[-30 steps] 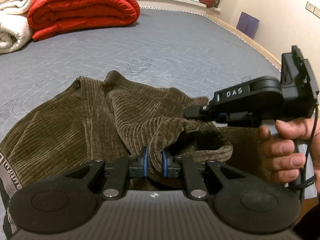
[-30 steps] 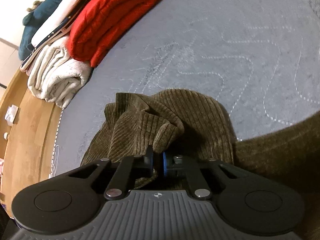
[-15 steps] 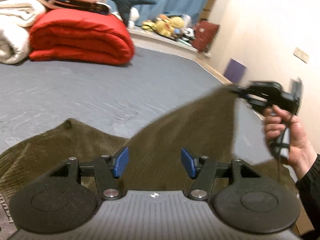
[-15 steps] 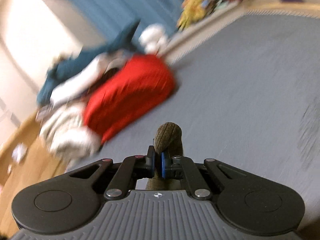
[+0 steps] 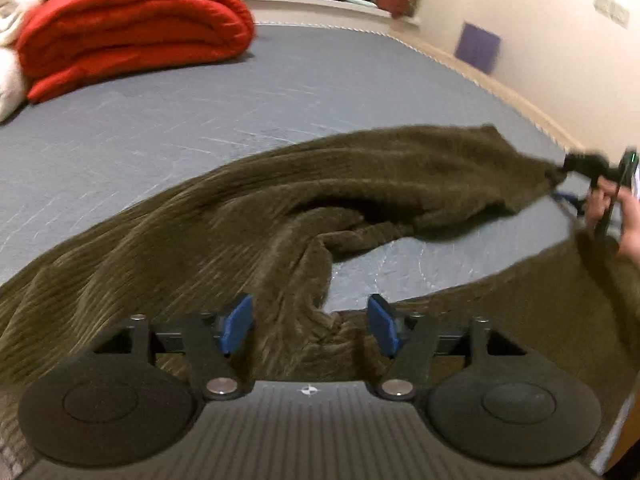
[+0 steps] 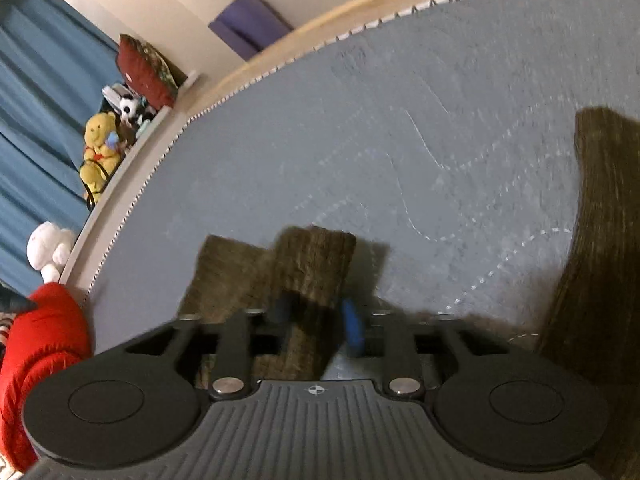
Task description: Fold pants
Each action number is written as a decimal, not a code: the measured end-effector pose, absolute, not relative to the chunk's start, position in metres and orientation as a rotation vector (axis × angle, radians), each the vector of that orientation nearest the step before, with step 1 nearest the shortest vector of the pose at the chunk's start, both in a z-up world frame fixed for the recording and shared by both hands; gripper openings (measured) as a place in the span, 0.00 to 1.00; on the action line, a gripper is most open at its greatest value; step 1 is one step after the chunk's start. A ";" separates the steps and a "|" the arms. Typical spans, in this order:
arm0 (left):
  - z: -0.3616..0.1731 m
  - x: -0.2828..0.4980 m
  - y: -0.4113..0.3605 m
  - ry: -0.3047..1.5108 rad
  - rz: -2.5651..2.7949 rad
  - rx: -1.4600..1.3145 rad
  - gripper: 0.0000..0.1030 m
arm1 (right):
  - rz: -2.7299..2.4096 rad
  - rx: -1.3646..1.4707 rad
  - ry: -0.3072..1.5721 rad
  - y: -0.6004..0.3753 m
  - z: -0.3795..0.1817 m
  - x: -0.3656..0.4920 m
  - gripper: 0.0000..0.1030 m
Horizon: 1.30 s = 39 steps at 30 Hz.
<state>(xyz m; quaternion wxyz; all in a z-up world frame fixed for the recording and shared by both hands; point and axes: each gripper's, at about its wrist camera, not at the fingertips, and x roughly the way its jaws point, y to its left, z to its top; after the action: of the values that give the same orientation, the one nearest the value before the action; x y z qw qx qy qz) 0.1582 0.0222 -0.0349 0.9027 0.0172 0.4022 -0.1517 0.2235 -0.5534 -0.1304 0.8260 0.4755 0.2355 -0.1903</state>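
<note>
Olive-brown corduroy pants [image 5: 248,216] lie stretched across the grey mattress [image 5: 200,120]. My left gripper [image 5: 310,324] is open, its blue pads apart over bunched fabric near the crotch. In the left wrist view my right gripper [image 5: 580,162] is at the far right, at the end of one lifted pant leg. In the right wrist view my right gripper [image 6: 318,318] has its blue pads parted, with the leg end [image 6: 316,264] lying between and beyond them. The other leg [image 6: 596,240] runs along the right.
A folded red duvet [image 5: 132,28] and white blankets [image 5: 8,80] sit at the mattress's far left. Stuffed toys [image 6: 98,152] line a ledge by blue curtains. The wooden bed edge [image 6: 360,12] and wall with a purple box [image 6: 248,26] bound the far side.
My right gripper swung the pant leg out to the right and its pads have parted. The leg now lies stretched over the mattress. My left gripper opened earlier and stays open.
</note>
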 end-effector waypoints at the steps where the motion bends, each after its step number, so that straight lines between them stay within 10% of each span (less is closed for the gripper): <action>1: -0.040 0.158 0.016 0.824 -0.314 0.059 0.74 | -0.392 1.028 0.494 -0.553 -0.131 0.225 0.48; 8: -0.058 0.178 -0.014 0.814 -0.324 0.129 0.73 | -0.343 1.067 0.478 -0.561 -0.129 0.235 0.50; 10: -0.063 0.180 -0.023 0.824 -0.283 0.215 0.51 | -0.342 1.056 0.486 -0.564 -0.128 0.241 0.47; 11: -0.067 0.183 -0.025 0.831 -0.260 0.257 0.20 | -0.330 1.055 0.496 -0.566 -0.126 0.245 0.28; 12: -0.069 0.185 -0.023 0.838 -0.246 0.281 0.11 | -0.319 1.045 0.508 -0.567 -0.125 0.248 0.07; 14: -0.063 0.188 -0.010 0.841 -0.260 0.227 0.08 | -0.323 0.984 0.492 -0.567 -0.113 0.250 0.06; 19: -0.034 0.180 0.023 0.848 -0.376 0.308 0.08 | -0.347 0.801 0.323 -0.556 -0.050 0.238 0.06; 25: -0.040 0.166 0.038 0.944 -0.516 0.318 0.13 | -0.645 0.843 0.649 -0.579 -0.112 0.220 0.05; 30: 0.002 0.154 0.070 0.855 -0.588 0.114 0.48 | -0.697 0.669 0.564 -0.573 -0.063 0.210 0.28; 39: 0.063 0.127 0.156 0.692 -0.349 -0.108 0.41 | -0.452 0.582 0.369 -0.522 0.043 0.160 0.42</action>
<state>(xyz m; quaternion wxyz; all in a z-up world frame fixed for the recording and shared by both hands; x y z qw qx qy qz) 0.1270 0.1560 0.0627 0.9244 -0.0525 0.3373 -0.1703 0.1599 -0.5221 0.0430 0.9164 0.2826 0.1792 -0.2196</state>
